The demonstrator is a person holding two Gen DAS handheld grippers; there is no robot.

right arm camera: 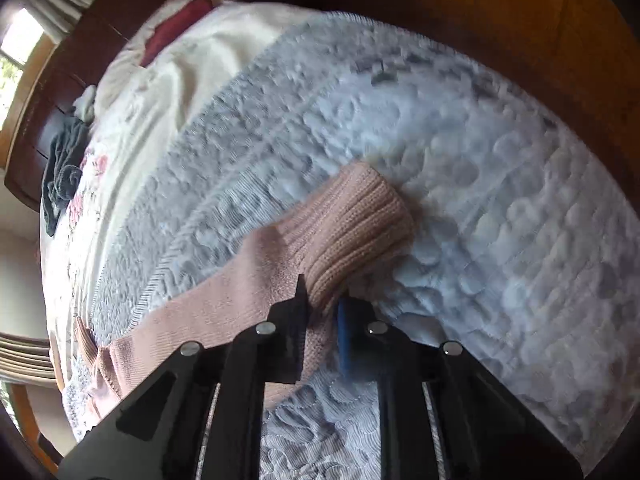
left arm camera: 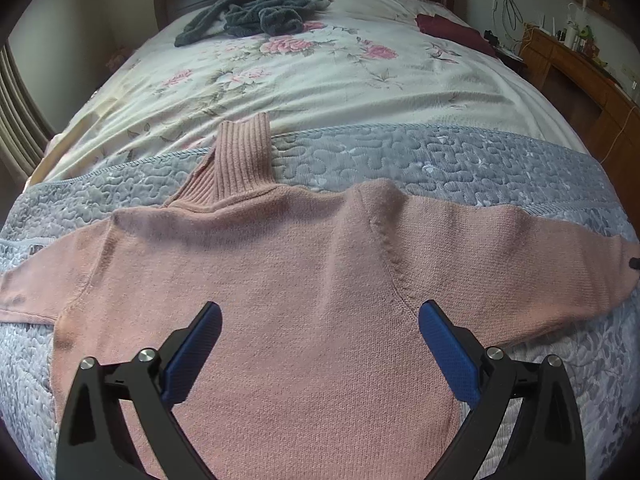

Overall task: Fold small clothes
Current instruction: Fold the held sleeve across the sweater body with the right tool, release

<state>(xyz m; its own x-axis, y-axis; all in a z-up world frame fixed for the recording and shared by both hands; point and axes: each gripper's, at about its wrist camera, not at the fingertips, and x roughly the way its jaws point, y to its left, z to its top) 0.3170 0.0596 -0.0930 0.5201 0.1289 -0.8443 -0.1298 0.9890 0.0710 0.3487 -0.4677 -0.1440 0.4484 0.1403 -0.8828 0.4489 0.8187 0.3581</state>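
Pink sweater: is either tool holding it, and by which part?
The right tool is shut on the pink sweater at its ribbed sleeve cuff. The left tool is open, holding nothing.

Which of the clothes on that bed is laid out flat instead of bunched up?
The pink knitted turtleneck sweater, spread on the grey quilted blanket. The dark grey fluffy garment lies crumpled near the headboard; the dark red cloth looks folded.

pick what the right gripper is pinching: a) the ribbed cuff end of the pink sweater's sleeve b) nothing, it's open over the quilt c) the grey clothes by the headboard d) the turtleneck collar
a: in the right wrist view the right gripper has its fingers closed on the sleeve of the pink sweater, just behind the ribbed cuff, while the left gripper hangs open over the sweater's body.
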